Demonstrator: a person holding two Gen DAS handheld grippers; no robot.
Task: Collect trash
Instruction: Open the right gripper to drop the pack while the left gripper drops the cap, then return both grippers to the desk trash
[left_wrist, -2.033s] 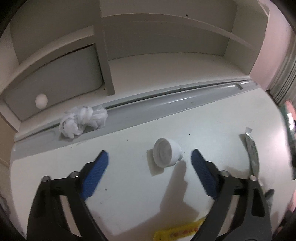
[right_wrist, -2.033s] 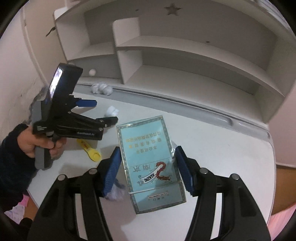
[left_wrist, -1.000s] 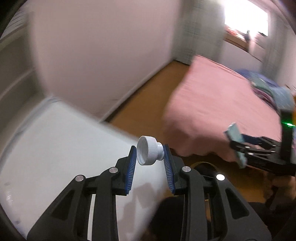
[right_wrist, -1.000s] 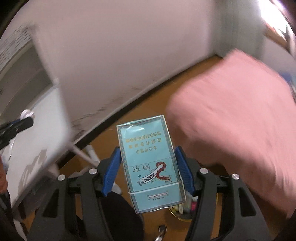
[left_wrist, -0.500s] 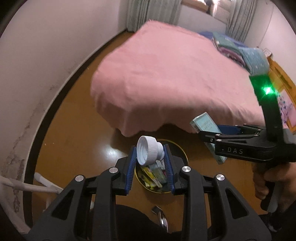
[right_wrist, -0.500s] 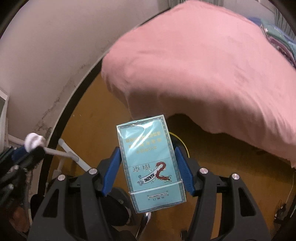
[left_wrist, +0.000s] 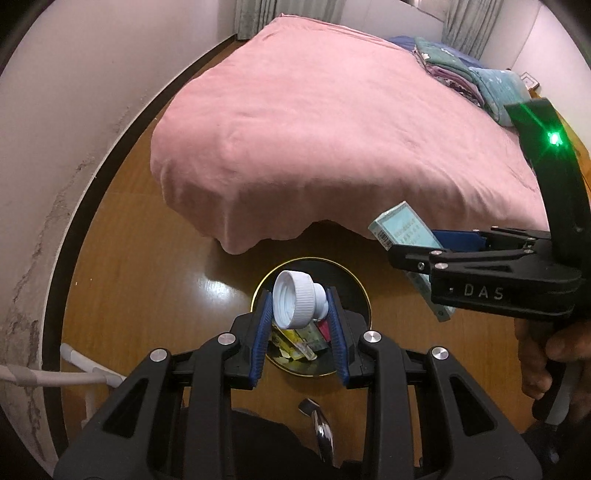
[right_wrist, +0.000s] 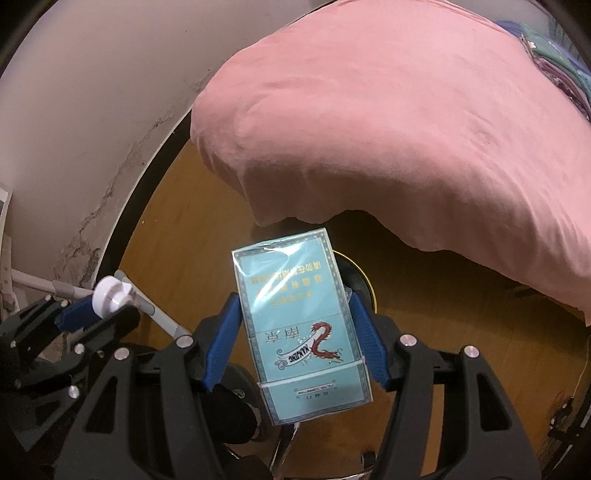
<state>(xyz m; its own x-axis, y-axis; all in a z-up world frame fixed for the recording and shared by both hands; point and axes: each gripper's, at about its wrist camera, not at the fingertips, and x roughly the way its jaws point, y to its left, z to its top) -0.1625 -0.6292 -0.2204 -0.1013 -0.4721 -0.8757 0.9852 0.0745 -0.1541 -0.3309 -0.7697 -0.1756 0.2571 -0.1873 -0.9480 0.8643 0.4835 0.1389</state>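
Left gripper (left_wrist: 299, 308): pinching a white bottle cap (left_wrist: 297, 302) between its blue pads, right over the trash bin (left_wrist: 364, 291).
Right gripper (right_wrist: 297, 334): clamped on a light blue cigarette pack (right_wrist: 301, 323), held upright above the bin's far right rim.
Trash bin: round, black, gold rim, sitting on the wooden floor (left_wrist: 147, 273) by the corner of the pink bed (left_wrist: 332, 129); yellow and green wrappers (left_wrist: 295, 341) already inside.

Glossy brown wood floor (left_wrist: 147, 266), pink-covered bed (left_wrist: 332, 129), cracked pale wall (left_wrist: 55, 147) with dark baseboard (left_wrist: 74, 266), curtains (left_wrist: 291, 14) behind.
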